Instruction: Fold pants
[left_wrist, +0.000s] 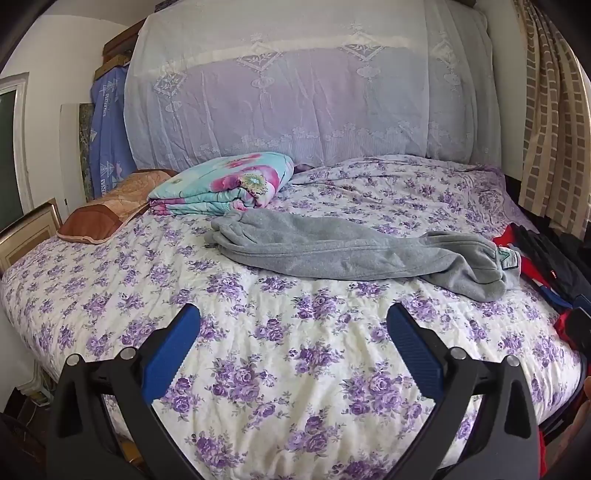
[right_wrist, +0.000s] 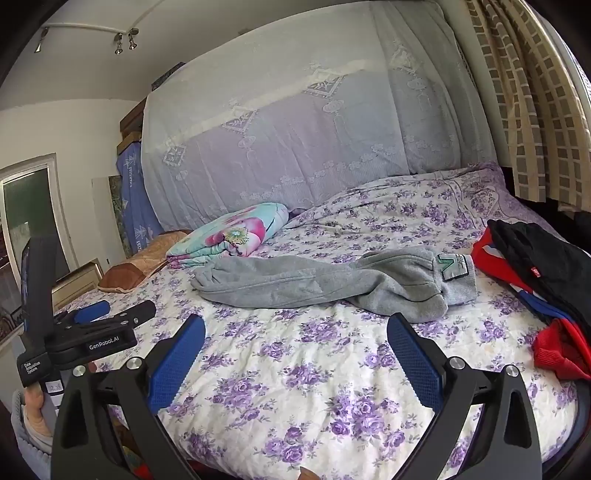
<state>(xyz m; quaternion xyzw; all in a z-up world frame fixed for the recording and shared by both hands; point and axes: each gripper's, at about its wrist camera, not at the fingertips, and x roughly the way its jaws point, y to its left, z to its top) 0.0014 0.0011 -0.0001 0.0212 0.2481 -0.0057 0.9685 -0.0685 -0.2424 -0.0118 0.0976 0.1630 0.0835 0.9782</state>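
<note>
we hold the left gripper with its jaws spread wide and nothing between them, hovering over bare quilt; the right gripper is just as wide and just as empty. we judge this as a ready stance: both pairs of blue pads stand apart so each can take a fold of cloth without fumbling.

the grey pants lie well ahead, toward 12 o'clock in the left wrist view, stretched crosswise on the bed. their labelled waistband sits at about 1 o'clock in the right wrist view, and the legs trail off toward 10 o'clock. they look rumpled and unfolded, so folding seems not yet begun.

the floral quilt is soft and will likely bunch under a pinch. a folded blanket rests at 11 o'clock, touching the leg end. a pile of red and black clothes lies at 3 o'clock. behind, a lace drape covers the headboard side, and a checked curtain hangs at 2 o'clock.
</note>
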